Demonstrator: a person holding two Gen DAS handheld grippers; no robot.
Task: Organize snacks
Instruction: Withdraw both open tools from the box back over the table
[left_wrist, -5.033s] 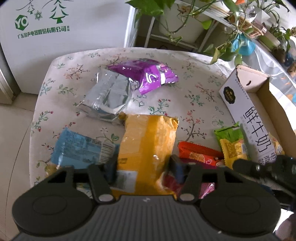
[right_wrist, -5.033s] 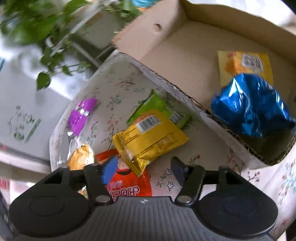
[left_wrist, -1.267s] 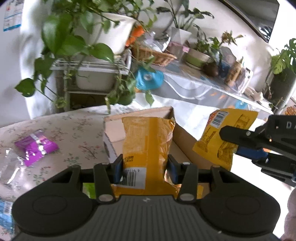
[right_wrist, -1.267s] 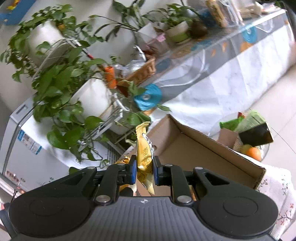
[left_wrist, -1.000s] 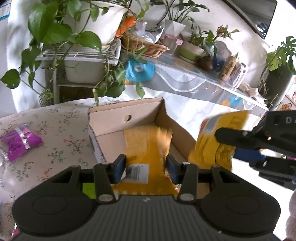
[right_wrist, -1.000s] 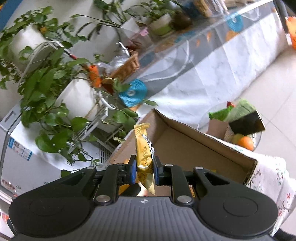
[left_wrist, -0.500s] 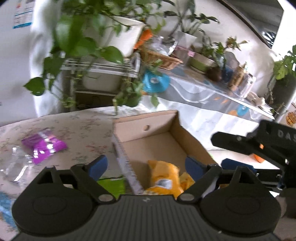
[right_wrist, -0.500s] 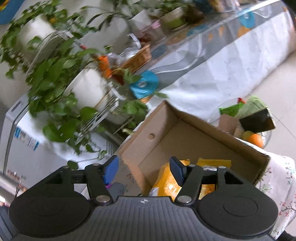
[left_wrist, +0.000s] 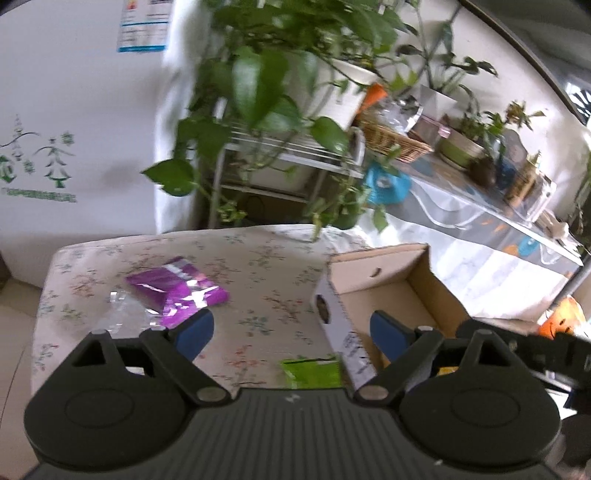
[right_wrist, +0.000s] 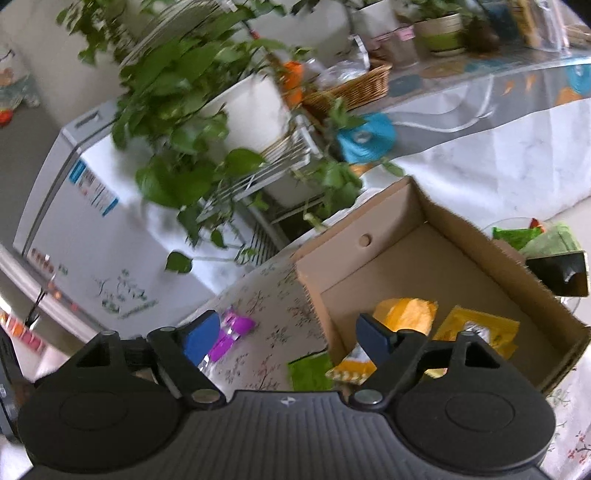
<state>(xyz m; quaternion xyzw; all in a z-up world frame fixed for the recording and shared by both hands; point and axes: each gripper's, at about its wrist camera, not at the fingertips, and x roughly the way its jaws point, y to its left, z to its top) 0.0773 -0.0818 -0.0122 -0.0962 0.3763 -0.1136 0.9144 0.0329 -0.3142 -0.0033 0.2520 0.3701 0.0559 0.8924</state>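
The cardboard box (right_wrist: 476, 236) stands on the right of the floral table (left_wrist: 258, 273). In the right wrist view an orange-yellow snack bag (right_wrist: 404, 314) and a yellow packet (right_wrist: 480, 330) lie inside it. My left gripper (left_wrist: 291, 332) is open and empty above the table, left of the box (left_wrist: 384, 291). My right gripper (right_wrist: 288, 336) is open and empty above the box's near-left corner. A purple packet (left_wrist: 177, 291) and a clear silvery bag (left_wrist: 125, 314) lie on the table. A green packet (left_wrist: 314, 373) lies against the box's outer wall; it also shows in the right wrist view (right_wrist: 310, 371).
Potted trailing plants (left_wrist: 266, 85) on a white wire rack stand behind the table. A white appliance (left_wrist: 74, 110) is at the back left. A long counter (left_wrist: 480, 206) with pots and a basket runs at the right. The right gripper's body (left_wrist: 535, 350) shows at the left view's right edge.
Both grippers opened and dropped their yellow bags into the box. Since half a second ago, both have swung left, away from the box, toward the table.
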